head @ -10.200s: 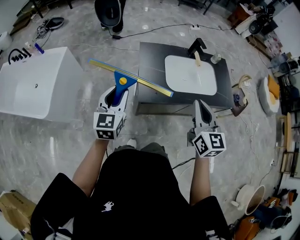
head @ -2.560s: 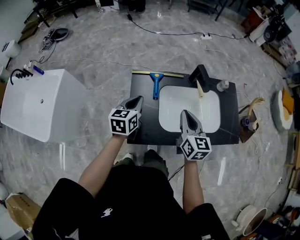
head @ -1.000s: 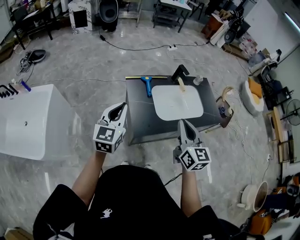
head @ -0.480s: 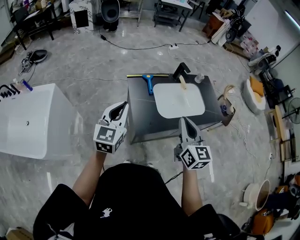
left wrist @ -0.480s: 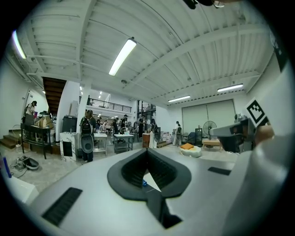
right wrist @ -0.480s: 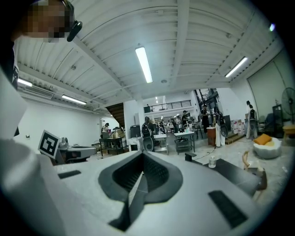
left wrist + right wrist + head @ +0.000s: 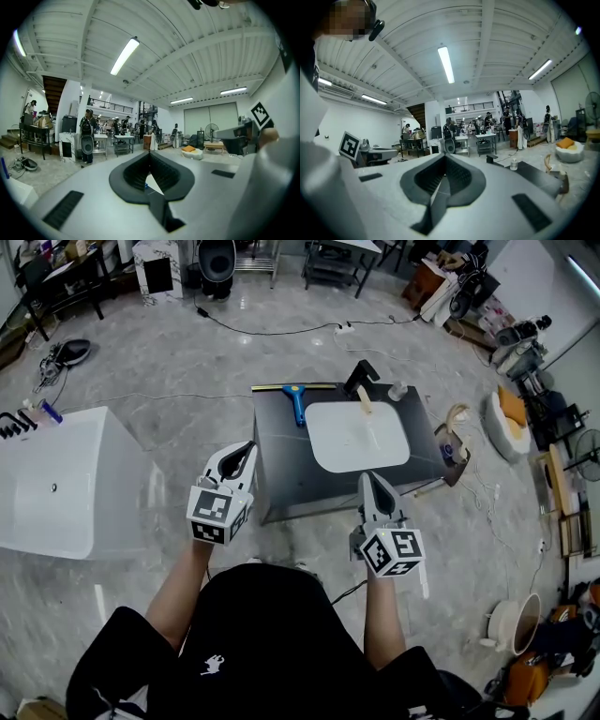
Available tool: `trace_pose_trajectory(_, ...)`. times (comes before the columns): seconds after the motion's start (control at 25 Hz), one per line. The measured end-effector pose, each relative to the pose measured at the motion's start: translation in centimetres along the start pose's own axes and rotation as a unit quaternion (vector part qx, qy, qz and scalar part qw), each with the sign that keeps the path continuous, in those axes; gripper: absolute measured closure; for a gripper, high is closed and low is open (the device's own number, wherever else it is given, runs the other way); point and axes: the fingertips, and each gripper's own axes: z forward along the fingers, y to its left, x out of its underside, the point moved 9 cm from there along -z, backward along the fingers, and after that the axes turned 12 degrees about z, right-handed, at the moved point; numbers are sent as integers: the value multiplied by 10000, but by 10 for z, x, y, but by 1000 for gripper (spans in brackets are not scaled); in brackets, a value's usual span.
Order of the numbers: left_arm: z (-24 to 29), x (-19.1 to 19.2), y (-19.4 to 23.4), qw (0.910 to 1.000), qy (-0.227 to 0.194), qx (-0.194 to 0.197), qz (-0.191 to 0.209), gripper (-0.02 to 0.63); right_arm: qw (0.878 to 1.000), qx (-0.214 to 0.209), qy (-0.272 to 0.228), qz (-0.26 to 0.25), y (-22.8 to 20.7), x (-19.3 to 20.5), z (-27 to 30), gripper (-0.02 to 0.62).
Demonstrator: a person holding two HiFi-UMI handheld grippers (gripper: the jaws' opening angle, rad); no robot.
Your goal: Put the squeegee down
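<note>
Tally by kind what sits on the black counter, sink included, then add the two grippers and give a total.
Squeegee: 1
Faucet: 1
Bottle: 1
Sink: 1
Grippers: 2, the left gripper and the right gripper, both off the counter with nothing in them
Total: 6

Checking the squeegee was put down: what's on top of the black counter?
The squeegee lies at the counter's back left corner, beside the white basin; a black faucet and small bottle stand behind the basin. The right gripper hides part of the front edge.
</note>
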Motion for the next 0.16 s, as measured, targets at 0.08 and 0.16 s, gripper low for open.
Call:
trace_pose_trajectory(0.08,2,2,1,10000,30,16,-9,603,10000,13,24,-13,-1,1,2,594)
trace_pose_trajectory(0.16,4,4,1,10000,71,26,-23,603,10000,28,52,-22,-1,2,3,594)
